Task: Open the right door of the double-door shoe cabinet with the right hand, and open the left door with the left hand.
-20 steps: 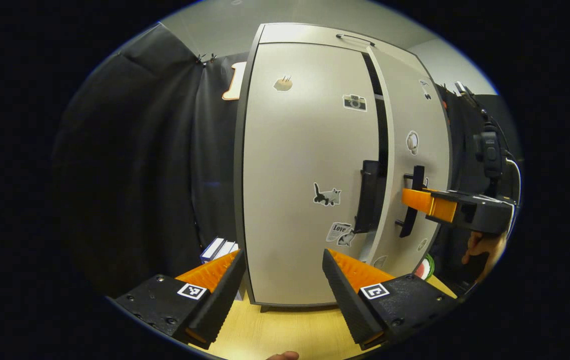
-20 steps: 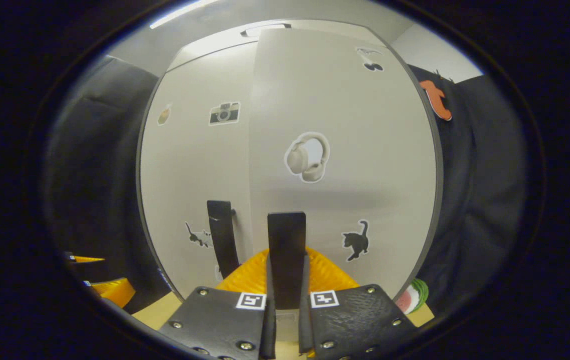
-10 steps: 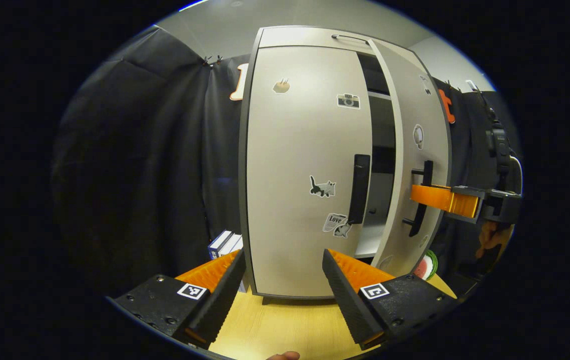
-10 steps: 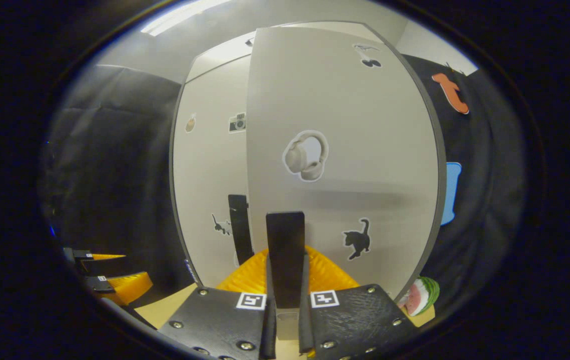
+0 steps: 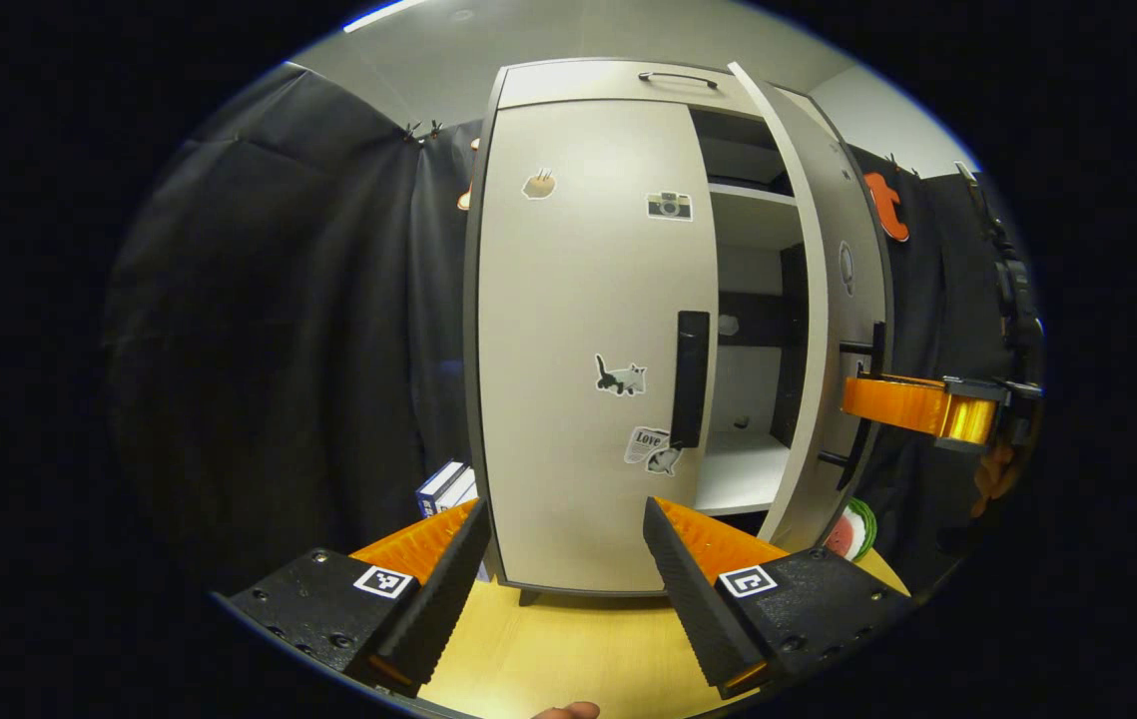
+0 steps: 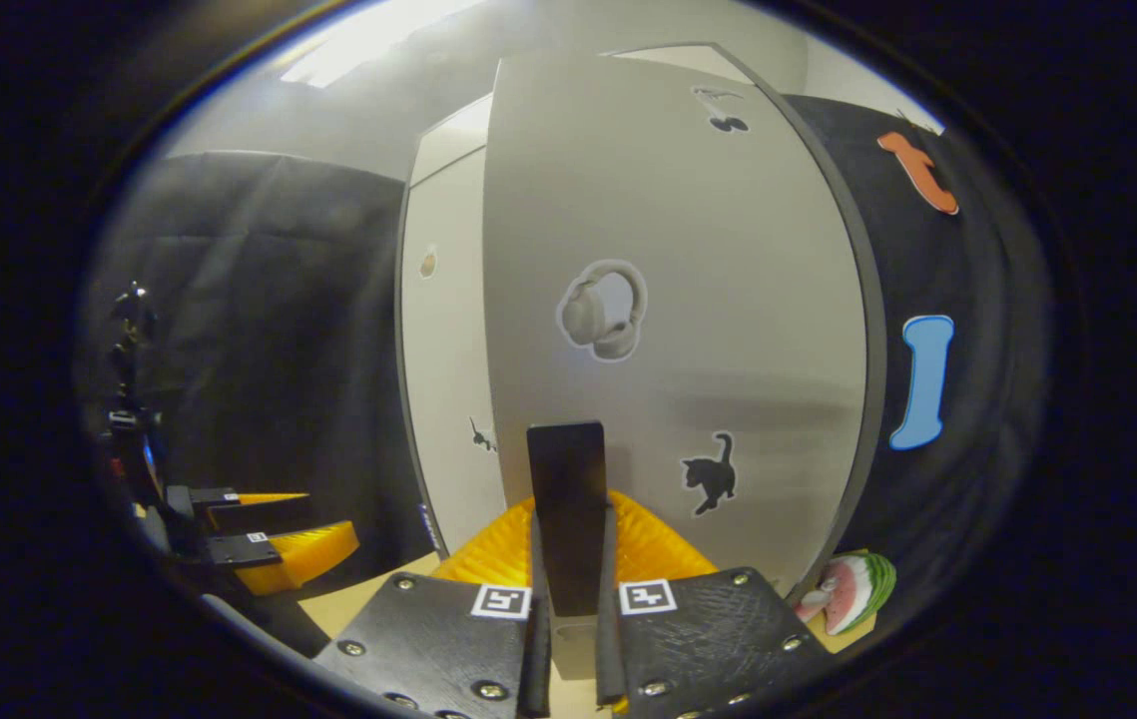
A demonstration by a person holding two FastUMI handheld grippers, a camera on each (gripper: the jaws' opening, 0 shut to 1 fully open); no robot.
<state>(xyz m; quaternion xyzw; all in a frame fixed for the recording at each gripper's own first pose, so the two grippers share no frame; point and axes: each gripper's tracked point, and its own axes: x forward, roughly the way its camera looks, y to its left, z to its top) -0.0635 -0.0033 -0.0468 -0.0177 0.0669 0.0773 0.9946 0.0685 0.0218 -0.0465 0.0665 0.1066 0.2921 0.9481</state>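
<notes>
Our right gripper [image 6: 568, 599] is clamped on the right door's black bar handle [image 6: 567, 509], both fingers pressing its sides. The right door [image 6: 668, 300] stands well ajar, shelves [image 5: 743, 469] exposed in the left gripper view. Left gripper [image 5: 558, 559] has jaws wide apart, holding nothing, short of the closed left door [image 5: 578, 340]; its handle [image 5: 691, 377] sits just right of our line. To finish well, we'd follow the hinge arc, not pull straight, and keep the grip square so the bar doesn't slip. Then line up left on its handle.
</notes>
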